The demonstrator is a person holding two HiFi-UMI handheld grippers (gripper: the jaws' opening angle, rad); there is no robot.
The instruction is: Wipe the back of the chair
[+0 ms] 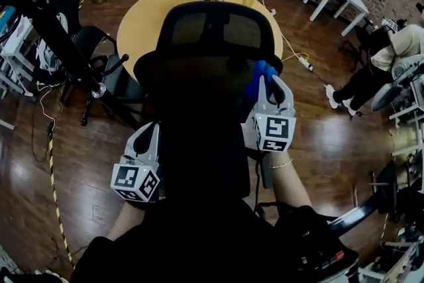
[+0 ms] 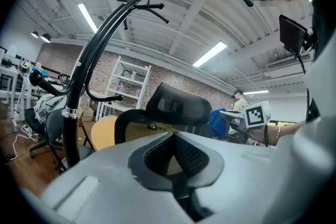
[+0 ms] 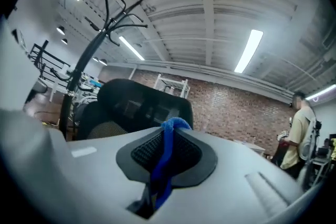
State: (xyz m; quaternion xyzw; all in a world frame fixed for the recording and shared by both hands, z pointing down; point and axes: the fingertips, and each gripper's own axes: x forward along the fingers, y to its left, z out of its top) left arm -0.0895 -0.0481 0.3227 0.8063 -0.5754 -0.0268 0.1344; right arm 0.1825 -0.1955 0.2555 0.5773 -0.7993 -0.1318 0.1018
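Tongs on the right (image 1: 273, 84) pinch a blue cloth (image 1: 260, 78); left tongs (image 1: 152, 129) pressed together, empty.

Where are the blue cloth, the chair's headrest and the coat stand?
blue cloth (image 3: 164, 157), right gripper view, strip between the jaws
headrest (image 1: 242, 31), head view, its mesh
coat stand (image 2: 71, 136), left gripper view, pole

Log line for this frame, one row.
phase: wiping chair back | right gripper: shut on cloth, at chair's right edge | left gripper: shut, empty, low left of chair | contact: unclear
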